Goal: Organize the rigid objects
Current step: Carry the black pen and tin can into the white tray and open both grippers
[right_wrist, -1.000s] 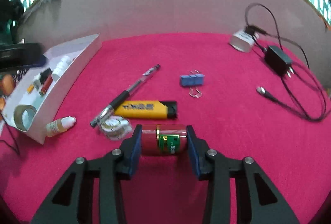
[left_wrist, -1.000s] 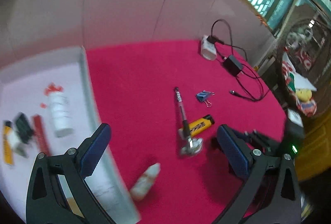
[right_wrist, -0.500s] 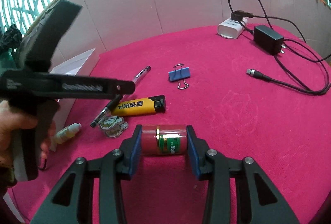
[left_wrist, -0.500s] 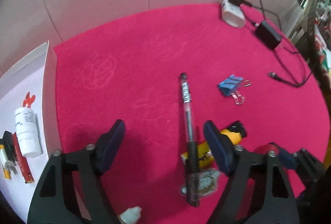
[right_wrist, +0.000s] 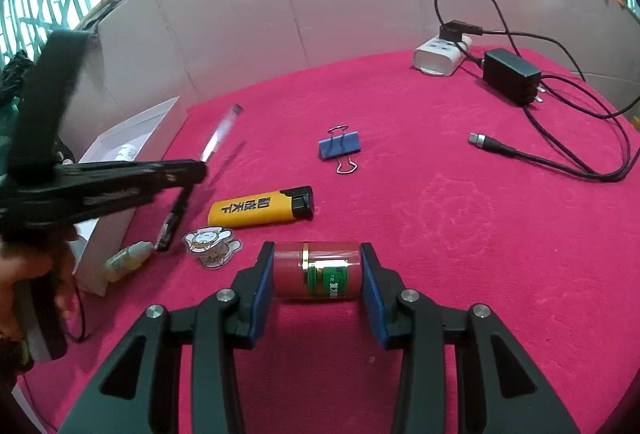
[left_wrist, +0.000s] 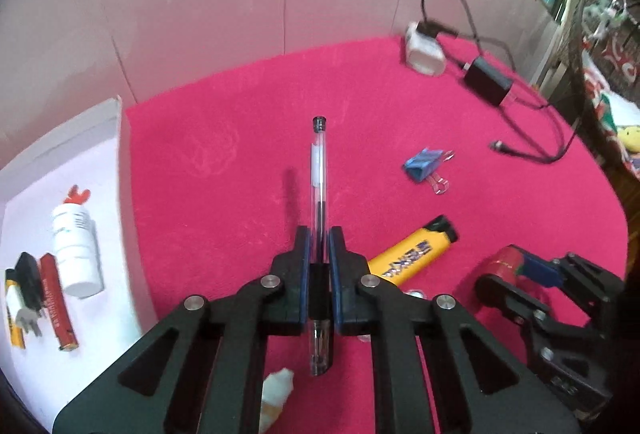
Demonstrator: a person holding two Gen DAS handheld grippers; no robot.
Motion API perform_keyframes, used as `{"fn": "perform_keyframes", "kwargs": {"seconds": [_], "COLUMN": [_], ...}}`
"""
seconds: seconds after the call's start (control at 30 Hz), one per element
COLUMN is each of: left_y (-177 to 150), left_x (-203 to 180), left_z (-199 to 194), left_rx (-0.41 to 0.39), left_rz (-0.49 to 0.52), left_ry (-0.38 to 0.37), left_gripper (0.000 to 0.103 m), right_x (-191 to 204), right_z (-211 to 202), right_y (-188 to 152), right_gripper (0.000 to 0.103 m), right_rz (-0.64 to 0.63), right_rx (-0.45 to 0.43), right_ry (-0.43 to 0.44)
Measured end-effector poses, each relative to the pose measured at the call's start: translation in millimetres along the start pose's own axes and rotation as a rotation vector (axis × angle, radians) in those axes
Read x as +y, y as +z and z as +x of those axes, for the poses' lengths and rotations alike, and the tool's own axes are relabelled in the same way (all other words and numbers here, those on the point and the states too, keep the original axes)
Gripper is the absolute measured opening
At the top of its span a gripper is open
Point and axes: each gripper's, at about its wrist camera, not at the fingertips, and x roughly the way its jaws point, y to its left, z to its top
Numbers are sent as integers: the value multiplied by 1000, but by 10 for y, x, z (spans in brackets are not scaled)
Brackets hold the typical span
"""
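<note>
Left claw (left_wrist: 319,248) has closed on pen (left_wrist: 319,169).

Cloth (right_wrist: 440,218) pink-red – lighter (right_wrist: 260,211) yellow w/ black cap, clip (right_wrist: 339,149) blue.

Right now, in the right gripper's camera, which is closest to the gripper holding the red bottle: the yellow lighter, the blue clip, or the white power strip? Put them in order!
Measured from the right gripper, shut on the red bottle:
1. Yellow lighter, just beyond it, slightly left.
2. Blue clip, farther back, mid-cloth.
3. White power strip, far back on the right, by the wall.
</note>
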Motion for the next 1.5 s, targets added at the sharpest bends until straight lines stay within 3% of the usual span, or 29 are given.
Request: {"fn": "perform_keyframes", "kwargs": {"seconds": [0.23, 0.43, 0.87, 1.17, 1.5], "left_y": [-115, -202, -331, -608, -1007], "left_x": [-2, 152, 754, 1371, 1956], "left_z": [-620, -1054, -1558, -1817, -1794], "left_rx": [-151, -254, -394, -437, -403], "left_rz": [-15, -74, -204, -306, -420], "left_ry": [-62, -109, -69, 5, 99], "left_gripper": [8, 8, 8, 8, 8], "right_x": [-35, 129, 784, 1341, 1980], "right_z": [-219, -517, -713, -606, -230], "right_y": [-5, 187, 587, 770, 862], "right_gripper": [40, 40, 40, 40, 40], "right_rz": [47, 20, -128, -222, -296], "right_rx": [-56, -140, -229, -223, -139], "right_ry": [13, 27, 67, 128, 213]}}
